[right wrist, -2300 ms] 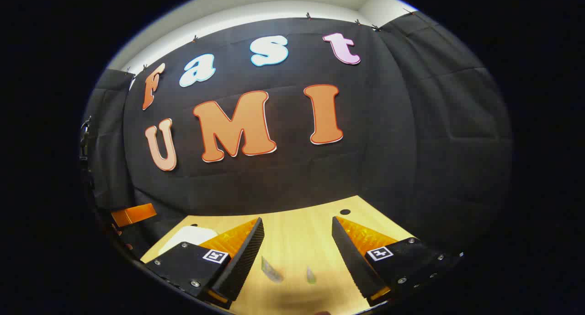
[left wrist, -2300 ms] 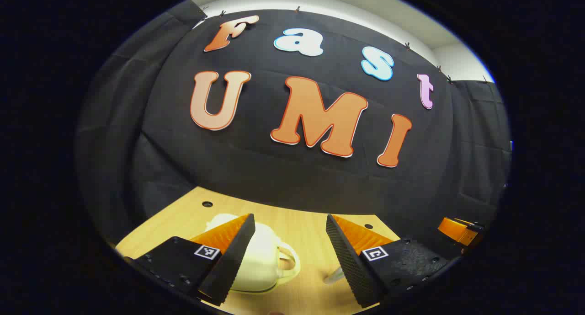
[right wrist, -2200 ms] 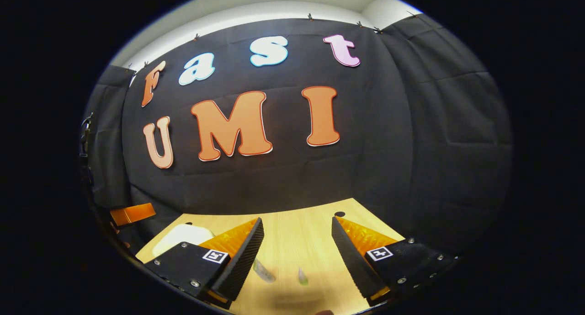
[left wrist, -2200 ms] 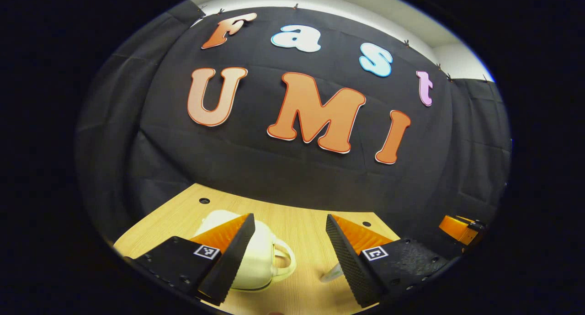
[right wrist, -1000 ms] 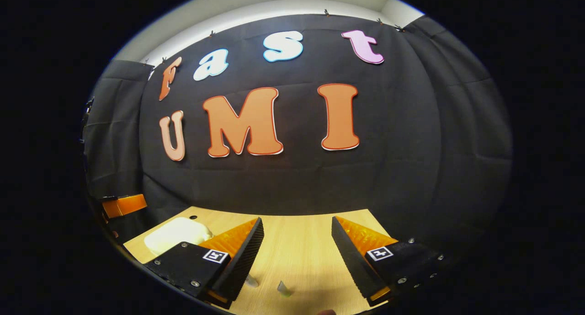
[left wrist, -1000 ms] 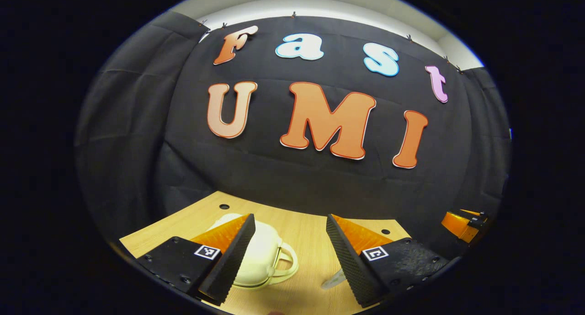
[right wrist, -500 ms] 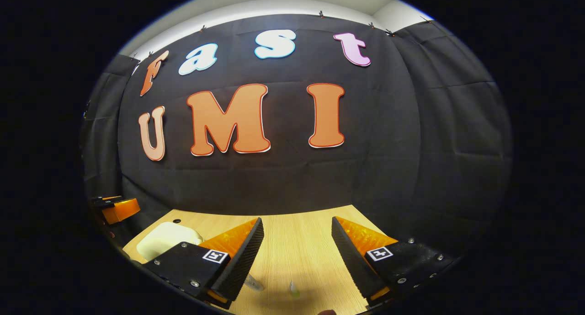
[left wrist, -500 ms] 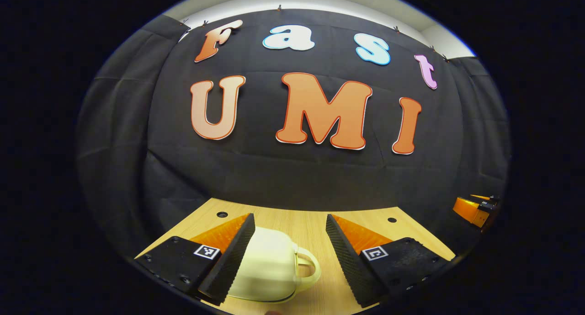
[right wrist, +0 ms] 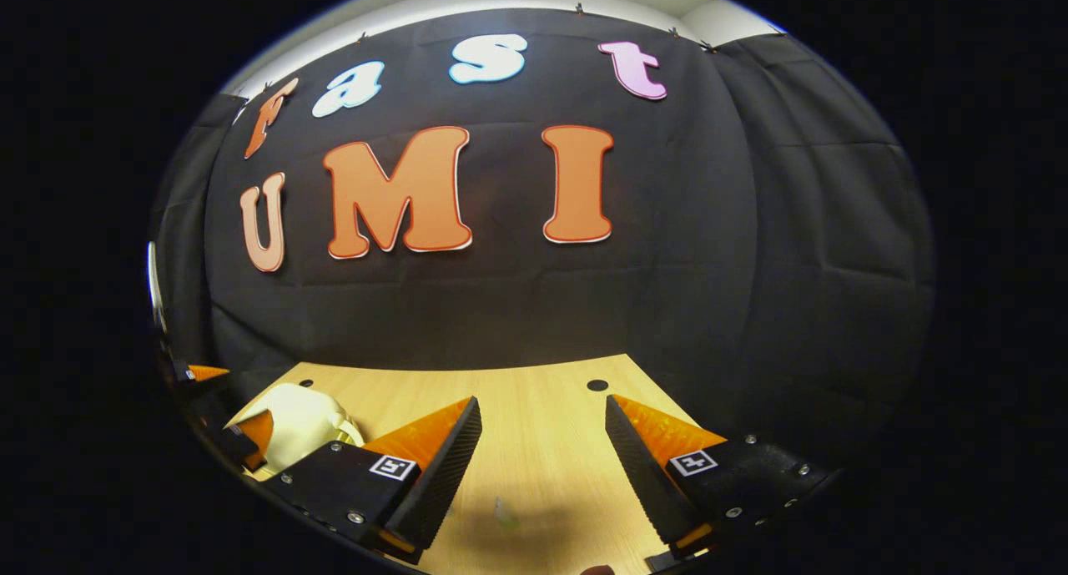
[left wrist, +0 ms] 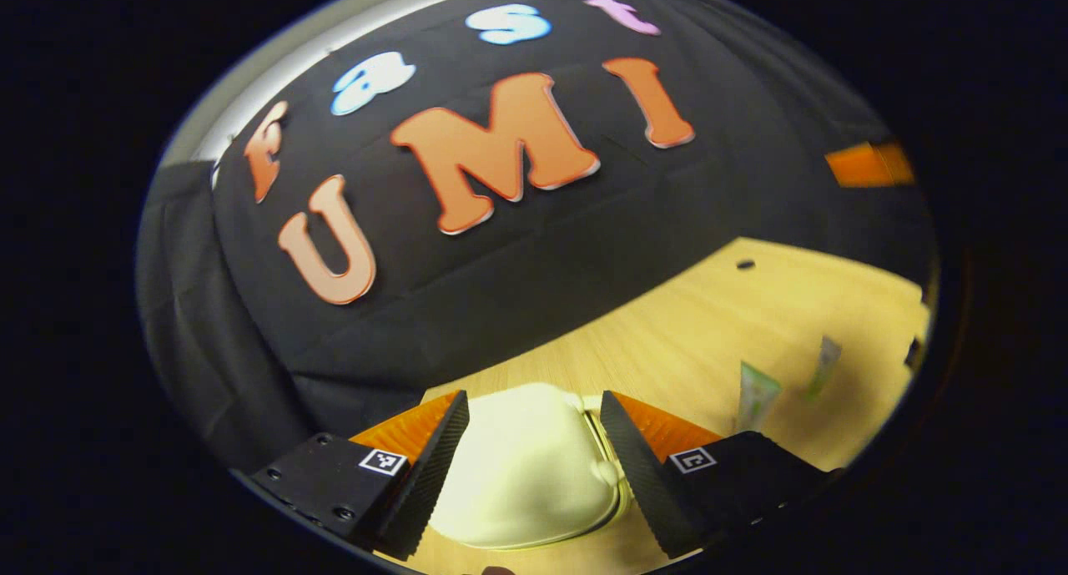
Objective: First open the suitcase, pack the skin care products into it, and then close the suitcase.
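A small cream suitcase (left wrist: 521, 475) lies closed on the wooden table (left wrist: 692, 333), its handle toward the right finger. My left gripper (left wrist: 531, 400) is open and straddles the case, one finger on each side; I cannot tell if they touch it. Two small skin care tubes (left wrist: 755, 395) (left wrist: 822, 366) lie on the table to the right. In the right gripper view, the suitcase (right wrist: 304, 425) sits at far left with the left gripper's finger (right wrist: 250, 433) against it. My right gripper (right wrist: 542, 401) hangs open above the table, and a small tube (right wrist: 503, 512) lies blurred below its fingers.
The black cloth wall closes off the table's far edge. Round holes (right wrist: 597, 385) (left wrist: 745, 264) mark the tabletop. Bare wood (right wrist: 542, 458) stretches between the suitcase and the table's right side. The other gripper (left wrist: 868, 164) shows at the upper right of the left gripper view.
My left gripper has tilted and moved forward over the suitcase, which now lies between its fingers. The tubes have come into its view. The right gripper has barely shifted.
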`<state>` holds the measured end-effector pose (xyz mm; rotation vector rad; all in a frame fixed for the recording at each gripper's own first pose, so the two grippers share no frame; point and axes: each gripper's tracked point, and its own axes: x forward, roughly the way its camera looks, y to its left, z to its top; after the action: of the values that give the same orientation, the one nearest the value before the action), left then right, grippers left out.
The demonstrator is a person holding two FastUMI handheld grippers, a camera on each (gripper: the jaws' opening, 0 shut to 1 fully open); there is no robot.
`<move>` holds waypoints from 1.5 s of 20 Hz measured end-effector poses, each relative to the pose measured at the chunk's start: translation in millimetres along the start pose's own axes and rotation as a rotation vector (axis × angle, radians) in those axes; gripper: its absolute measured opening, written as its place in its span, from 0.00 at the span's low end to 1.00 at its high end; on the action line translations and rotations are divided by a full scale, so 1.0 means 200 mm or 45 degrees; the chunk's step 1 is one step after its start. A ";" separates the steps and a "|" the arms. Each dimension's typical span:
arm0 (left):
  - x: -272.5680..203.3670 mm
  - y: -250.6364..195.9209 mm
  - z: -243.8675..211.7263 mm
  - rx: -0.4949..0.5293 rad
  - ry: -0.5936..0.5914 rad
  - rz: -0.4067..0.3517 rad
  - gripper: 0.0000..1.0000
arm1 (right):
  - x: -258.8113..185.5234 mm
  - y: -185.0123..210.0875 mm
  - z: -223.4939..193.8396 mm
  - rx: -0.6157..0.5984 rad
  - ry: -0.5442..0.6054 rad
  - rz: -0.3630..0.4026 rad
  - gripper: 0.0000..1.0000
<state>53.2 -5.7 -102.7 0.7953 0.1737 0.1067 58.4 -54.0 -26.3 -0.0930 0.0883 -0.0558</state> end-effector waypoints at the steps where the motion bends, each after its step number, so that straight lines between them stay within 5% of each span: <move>1: 0.01 -0.08 -0.05 0.093 0.024 -0.031 0.98 | 0.00 -0.04 -0.02 0.008 0.015 -0.014 0.95; 5: 0.07 -0.41 -0.29 0.334 0.123 -0.187 0.98 | 0.01 -0.17 -0.11 0.057 0.087 -0.064 0.95; 10: 0.18 -0.46 -0.41 0.557 0.214 -0.126 0.98 | 0.00 -0.31 -0.17 0.061 0.128 -0.140 0.95; 25: 0.44 -0.46 -0.53 0.792 0.350 -0.159 0.97 | -0.04 -0.43 -0.24 0.082 0.195 -0.235 0.95; 27: 0.46 -0.47 -0.53 0.817 0.355 -0.172 0.94 | -0.04 -0.42 -0.22 0.073 0.181 -0.230 0.95; 28: 0.47 -0.48 -0.53 0.830 0.355 -0.172 0.75 | -0.04 -0.42 -0.22 0.063 0.176 -0.233 0.95; 30: 0.49 -0.50 -0.55 0.845 0.379 -0.192 0.67 | -0.05 -0.42 -0.21 0.051 0.173 -0.238 0.95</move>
<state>131.4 17.9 -262.1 1.4226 0.5690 0.0211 40.5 -141.2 -59.3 -0.0574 0.2142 -0.2507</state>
